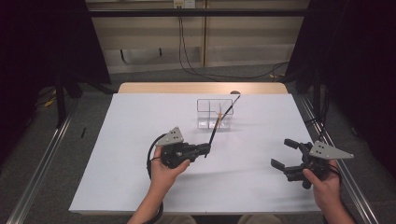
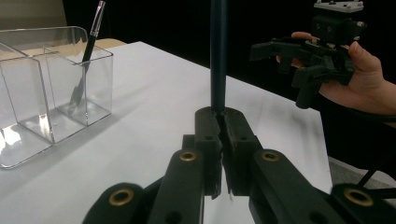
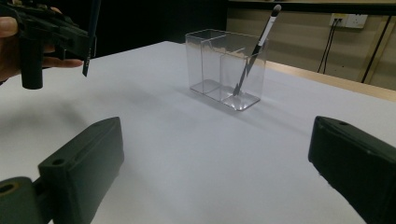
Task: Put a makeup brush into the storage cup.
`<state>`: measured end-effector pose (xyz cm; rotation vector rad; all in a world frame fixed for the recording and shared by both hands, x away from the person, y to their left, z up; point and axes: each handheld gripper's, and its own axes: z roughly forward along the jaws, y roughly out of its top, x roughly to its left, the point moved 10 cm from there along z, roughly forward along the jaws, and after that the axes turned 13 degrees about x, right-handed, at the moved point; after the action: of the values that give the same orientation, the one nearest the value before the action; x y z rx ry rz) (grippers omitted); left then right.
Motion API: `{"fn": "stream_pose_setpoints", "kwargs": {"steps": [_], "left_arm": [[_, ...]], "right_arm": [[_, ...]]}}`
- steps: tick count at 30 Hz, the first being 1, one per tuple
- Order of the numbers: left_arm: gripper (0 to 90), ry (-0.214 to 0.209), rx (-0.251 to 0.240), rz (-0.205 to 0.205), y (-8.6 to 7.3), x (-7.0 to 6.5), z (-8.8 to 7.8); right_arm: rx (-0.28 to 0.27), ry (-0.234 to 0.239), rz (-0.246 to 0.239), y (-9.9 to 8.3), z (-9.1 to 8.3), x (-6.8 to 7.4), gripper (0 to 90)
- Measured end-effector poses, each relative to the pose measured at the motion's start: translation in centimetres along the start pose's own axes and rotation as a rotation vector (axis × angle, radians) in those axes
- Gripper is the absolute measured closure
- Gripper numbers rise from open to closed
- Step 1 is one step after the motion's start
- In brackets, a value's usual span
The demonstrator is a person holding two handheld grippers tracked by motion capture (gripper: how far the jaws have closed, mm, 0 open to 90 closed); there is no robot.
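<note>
- The left gripper (image 1: 206, 149) is clamped on a dark pen (image 2: 218, 56), held low on its barrel so the pen stands up from the jaws, short of the clear acrylic organiser (image 1: 215, 113).
- Gripped so near one end, the pen could pivot or slip in the jaws and miss the compartment.
- Its tip could catch the organiser's rim and tip or push the light box, or knock the black pen (image 3: 256, 46) already leaning in one compartment.
- The right gripper (image 1: 286, 154) has its jaws apart, holding nothing, well off to the side.
- The bench (image 1: 140, 154) is a plain white sheet; behind it are dark curtains, a pale wall and trailing cables.
</note>
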<state>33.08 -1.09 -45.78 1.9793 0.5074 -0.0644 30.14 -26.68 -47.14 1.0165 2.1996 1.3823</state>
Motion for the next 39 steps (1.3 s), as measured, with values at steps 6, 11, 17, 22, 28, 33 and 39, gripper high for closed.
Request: {"fn": "stream_pose_setpoints", "kwargs": {"steps": [6,11,17,22,28,33,39], "left_arm": [[85.8,0.001,-0.003,0.003,0.0,0.0,-0.2],[85.8,0.005,-0.006,0.002,-0.1,0.0,-0.2],[85.8,0.012,-0.008,0.006,0.0,0.1,-0.3],[85.8,0.013,-0.012,0.005,0.0,0.2,-0.3],[85.8,0.015,-0.013,0.009,0.0,0.2,-0.3],[85.7,0.019,-0.011,0.007,-0.1,0.3,-0.1],[85.8,0.018,-0.010,0.010,-0.1,0.2,0.1]], "right_arm": [[0.007,0.015,-0.008,0.8,0.7,0.5,3.2],[0.005,0.029,-0.008,1.2,1.1,0.8,2.7],[-0.005,0.033,-0.006,2.2,1.9,1.5,1.1],[0.005,0.026,-0.009,2.7,2.6,1.9,0.0],[0.003,0.041,-0.001,3.1,3.3,2.5,0.0],[-0.001,0.057,-0.002,3.6,3.9,3.1,0.0],[-0.005,0.080,-0.013,4.5,4.6,4.0,0.3]]}}
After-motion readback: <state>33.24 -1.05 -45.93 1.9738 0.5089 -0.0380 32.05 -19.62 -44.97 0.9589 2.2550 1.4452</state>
